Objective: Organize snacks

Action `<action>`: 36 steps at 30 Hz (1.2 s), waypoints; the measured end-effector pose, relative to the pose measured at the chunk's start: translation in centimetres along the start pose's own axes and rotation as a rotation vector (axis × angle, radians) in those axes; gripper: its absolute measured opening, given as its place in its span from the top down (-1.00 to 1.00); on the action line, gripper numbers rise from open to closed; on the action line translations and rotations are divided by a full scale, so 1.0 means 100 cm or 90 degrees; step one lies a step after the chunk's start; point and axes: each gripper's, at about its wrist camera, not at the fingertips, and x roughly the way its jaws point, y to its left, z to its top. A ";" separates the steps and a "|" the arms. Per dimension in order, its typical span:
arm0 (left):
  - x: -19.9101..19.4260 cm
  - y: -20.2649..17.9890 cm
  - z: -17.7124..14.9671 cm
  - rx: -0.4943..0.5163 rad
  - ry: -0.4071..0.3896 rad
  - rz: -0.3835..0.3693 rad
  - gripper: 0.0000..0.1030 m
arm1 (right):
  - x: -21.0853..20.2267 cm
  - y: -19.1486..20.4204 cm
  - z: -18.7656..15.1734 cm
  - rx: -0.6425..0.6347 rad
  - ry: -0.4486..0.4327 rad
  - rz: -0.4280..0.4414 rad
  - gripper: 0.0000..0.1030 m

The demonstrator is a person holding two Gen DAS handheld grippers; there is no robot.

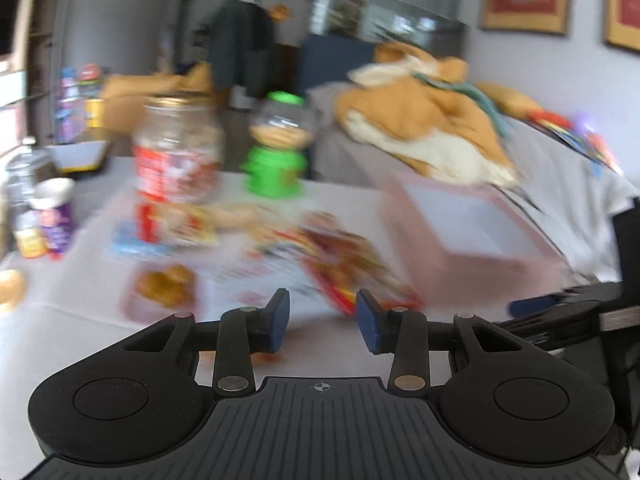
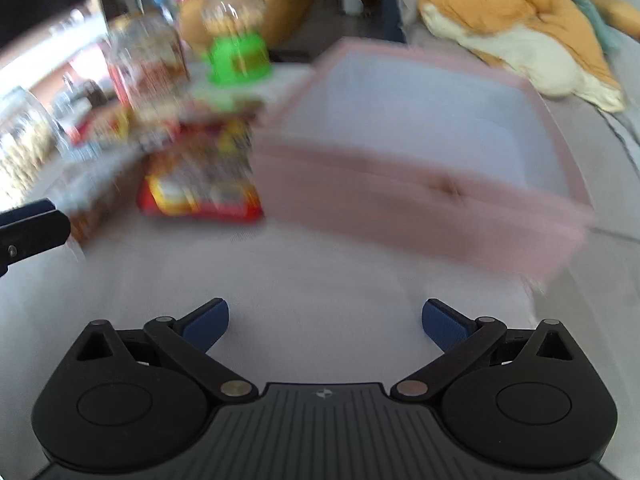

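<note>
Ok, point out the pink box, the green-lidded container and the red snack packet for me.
pink box [image 2: 420,208], right wrist view, front wall.
green-lidded container [image 2: 236,56], right wrist view, green base.
red snack packet [image 2: 200,196], right wrist view, front face.

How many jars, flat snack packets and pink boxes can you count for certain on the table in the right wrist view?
Jars: 3, a red-label jar, a green-base jar, a clear jar
Flat snack packets: 1 sure, a red packet; others too blurred
Pink boxes: 1
Total: 5
</note>
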 end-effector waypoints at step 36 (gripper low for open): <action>0.056 0.089 0.019 -0.266 0.079 -0.140 0.13 | 0.009 0.056 0.077 -0.029 -0.055 0.136 -0.92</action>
